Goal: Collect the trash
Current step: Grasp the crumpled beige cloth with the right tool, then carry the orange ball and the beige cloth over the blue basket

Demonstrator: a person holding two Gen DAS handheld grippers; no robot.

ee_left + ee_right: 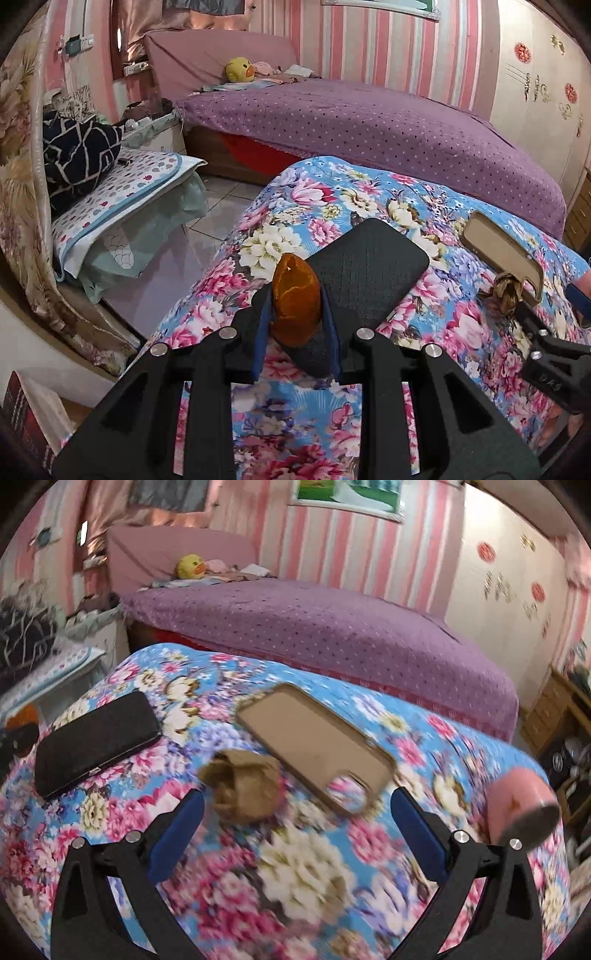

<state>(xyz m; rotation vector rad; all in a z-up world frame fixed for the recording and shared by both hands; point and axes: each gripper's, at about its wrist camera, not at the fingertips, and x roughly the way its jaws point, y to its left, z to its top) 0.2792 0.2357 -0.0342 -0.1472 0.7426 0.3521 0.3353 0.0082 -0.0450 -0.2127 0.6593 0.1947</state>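
left hand-held gripper [295,314] clamps orange peel [295,297], upright | right hand-held gripper [295,812] wide

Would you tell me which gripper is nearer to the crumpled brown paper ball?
Right. The right gripper is open just short of the paper ball; the left gripper, shut on orange peel, is farther off.

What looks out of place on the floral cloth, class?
A crumpled brown paper wad lies beside the tan phone case; it is litter among the belongings. The left gripper already holds an orange peel.
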